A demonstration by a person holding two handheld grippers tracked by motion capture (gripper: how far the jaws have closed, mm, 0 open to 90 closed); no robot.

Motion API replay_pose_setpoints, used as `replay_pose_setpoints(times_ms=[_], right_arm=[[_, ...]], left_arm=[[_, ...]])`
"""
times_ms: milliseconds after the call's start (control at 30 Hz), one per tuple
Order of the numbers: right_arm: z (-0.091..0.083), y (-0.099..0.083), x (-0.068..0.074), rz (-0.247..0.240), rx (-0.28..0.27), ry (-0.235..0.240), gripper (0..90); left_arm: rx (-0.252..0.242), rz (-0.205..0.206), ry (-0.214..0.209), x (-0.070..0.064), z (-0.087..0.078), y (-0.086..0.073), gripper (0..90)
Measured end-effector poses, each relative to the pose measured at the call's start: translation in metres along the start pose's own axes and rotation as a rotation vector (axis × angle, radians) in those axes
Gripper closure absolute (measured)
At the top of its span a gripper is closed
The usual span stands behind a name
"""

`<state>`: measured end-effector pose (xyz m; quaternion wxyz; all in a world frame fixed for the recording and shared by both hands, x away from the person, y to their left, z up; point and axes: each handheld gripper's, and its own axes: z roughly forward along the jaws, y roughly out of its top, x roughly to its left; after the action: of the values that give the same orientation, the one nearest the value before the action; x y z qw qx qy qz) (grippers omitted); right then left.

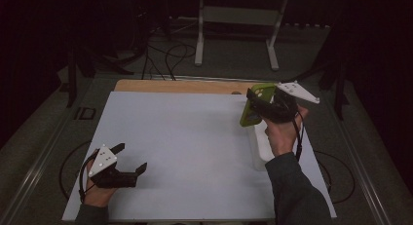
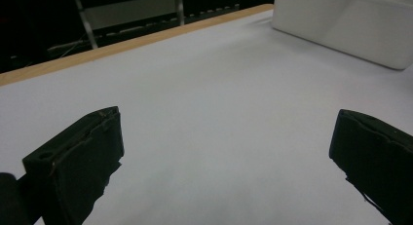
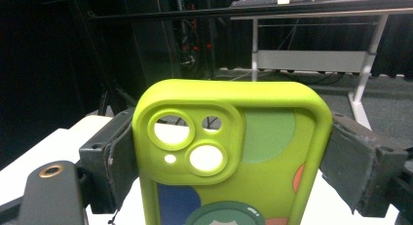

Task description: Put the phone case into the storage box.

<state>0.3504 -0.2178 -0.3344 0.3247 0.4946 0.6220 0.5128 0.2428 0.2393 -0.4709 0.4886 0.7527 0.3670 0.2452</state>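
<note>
A lime-green phone case (image 1: 255, 104) with camera cut-outs and coloured shapes on its back is held up above the table's far right. My right gripper (image 1: 263, 104) is shut on it, its jaws pressing the case's two long sides. In the right gripper view the case (image 3: 234, 152) stands upright between the black pads (image 3: 109, 152). My left gripper (image 1: 130, 160) rests low over the white table surface (image 1: 185, 137) at the near left, its jaws wide apart with nothing between them; the left gripper view has its fingertips (image 2: 78, 157) over bare white.
A white box (image 1: 260, 144) lies on the table's right side under the right hand, also seen as the white box (image 2: 350, 25) at far right. A wooden strip (image 1: 180, 86) edges the table's far side. A white metal stand (image 1: 238, 20) and cables lie on the floor beyond.
</note>
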Motion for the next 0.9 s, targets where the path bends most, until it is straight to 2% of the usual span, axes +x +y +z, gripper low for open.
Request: replay_pose_setpoints(times_ms=[500,700,900], right_arm=[[0.007,0.002,-0.005,-0.011,-0.003,-0.014,15.6],[0.008,0.005,-0.011,0.005,-0.013,-0.029,15.6],[0.011,0.006,-0.016,-0.002,-0.011,-0.05,15.6]], left_arm=[[-0.007,-0.01,0.007,0.0,-0.004,-0.007,0.0],[-0.015,-0.011,0.015,0.0,-0.006,-0.009,0.0],[-0.017,-0.018,0.021,0.001,-0.008,-0.011,0.0]])
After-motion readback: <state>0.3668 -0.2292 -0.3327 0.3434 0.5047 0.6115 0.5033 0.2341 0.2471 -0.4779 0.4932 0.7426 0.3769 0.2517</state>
